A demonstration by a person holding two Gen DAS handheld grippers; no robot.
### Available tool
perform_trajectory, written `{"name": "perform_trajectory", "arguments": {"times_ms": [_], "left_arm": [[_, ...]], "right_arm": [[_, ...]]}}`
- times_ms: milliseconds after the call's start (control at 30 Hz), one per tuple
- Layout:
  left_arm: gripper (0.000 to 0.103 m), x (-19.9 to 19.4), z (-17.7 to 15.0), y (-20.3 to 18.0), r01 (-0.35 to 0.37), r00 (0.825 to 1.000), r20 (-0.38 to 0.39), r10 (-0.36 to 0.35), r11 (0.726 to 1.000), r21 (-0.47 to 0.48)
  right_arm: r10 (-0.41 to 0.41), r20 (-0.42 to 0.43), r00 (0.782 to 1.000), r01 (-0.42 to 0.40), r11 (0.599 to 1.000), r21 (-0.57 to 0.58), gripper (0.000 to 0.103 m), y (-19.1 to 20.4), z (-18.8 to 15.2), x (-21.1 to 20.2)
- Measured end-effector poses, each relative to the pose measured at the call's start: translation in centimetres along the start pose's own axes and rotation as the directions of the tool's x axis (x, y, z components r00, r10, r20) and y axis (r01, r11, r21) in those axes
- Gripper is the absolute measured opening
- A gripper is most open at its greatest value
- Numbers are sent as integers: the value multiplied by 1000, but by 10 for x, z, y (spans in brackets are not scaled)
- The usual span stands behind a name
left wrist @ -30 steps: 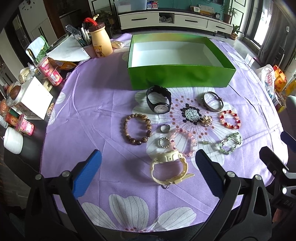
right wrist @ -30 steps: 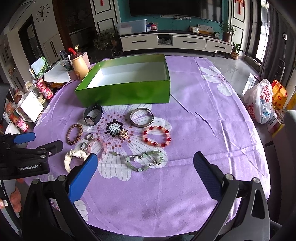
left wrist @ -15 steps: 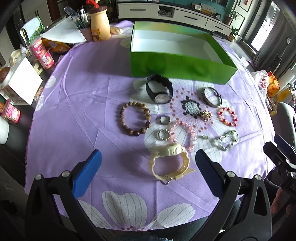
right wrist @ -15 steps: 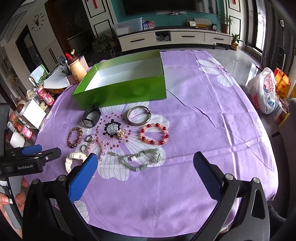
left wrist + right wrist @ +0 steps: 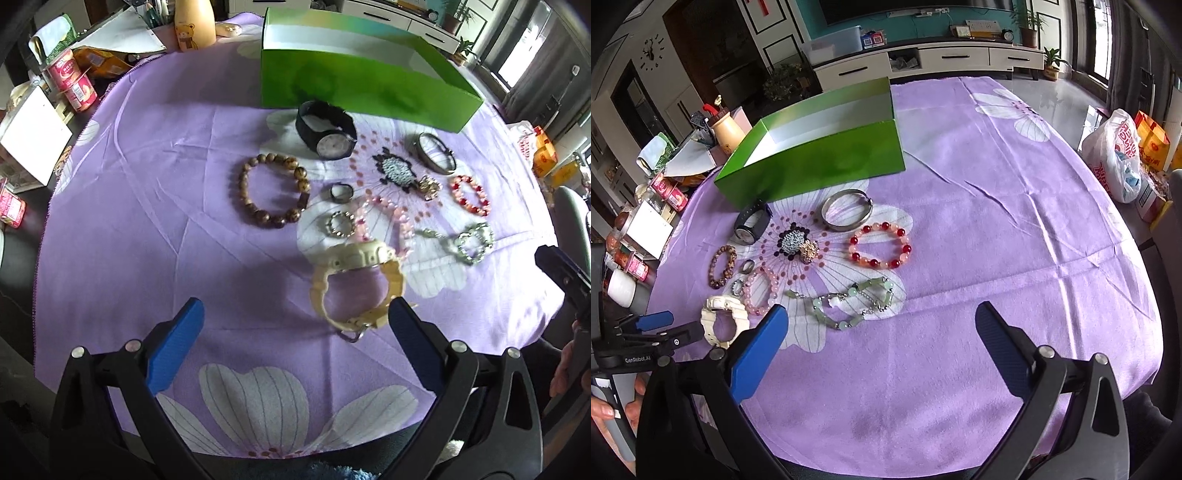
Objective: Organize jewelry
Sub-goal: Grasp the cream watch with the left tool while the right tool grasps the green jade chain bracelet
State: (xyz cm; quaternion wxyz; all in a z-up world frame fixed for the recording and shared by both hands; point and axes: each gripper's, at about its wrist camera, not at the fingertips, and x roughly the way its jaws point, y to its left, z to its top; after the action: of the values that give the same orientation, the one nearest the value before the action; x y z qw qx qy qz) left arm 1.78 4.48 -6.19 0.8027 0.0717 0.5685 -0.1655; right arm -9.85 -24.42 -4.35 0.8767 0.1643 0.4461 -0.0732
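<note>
With the left tool (image 5: 291, 325) spread wide and empty, the cream watch (image 5: 356, 280) lying just ahead of its right finger is best straddled across the strap before closing.

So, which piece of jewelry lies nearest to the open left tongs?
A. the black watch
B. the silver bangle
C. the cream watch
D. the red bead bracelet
C: the cream watch lies on the purple cloth just ahead of the open left tongs, its strap next to the right-hand pad; the other pieces lie farther off toward the green box.
</note>
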Motion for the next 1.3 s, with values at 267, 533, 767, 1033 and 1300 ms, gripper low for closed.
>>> {"name": "perform_trajectory", "arguments": {"times_ms": [267,533,767,1033,1300], "left_arm": [[69,9,-3,-2,-25,1000,12,25,1000,-1],[54,21,-1,-8,-37,999,0,37,999,30],[37,27,-1,-13,-45,999,7,44,997,57],[9,27,0,-13,-45,998,44,42,997,62],[6,17,0,-5,-7,998,63,5,999,41]], "right_arm": [[-22,-17,1000,21,999,-37,81,3,-6,19],[-70,-18,997,68,993,-99,64,13,-3,42],[-75,-37,996,71,991,-115,47,13,-1,62],[-89,6,996,89,981,-172,7,21,-2,66],[-41,87,995,57,978,-201,7,33,1,37]]}}
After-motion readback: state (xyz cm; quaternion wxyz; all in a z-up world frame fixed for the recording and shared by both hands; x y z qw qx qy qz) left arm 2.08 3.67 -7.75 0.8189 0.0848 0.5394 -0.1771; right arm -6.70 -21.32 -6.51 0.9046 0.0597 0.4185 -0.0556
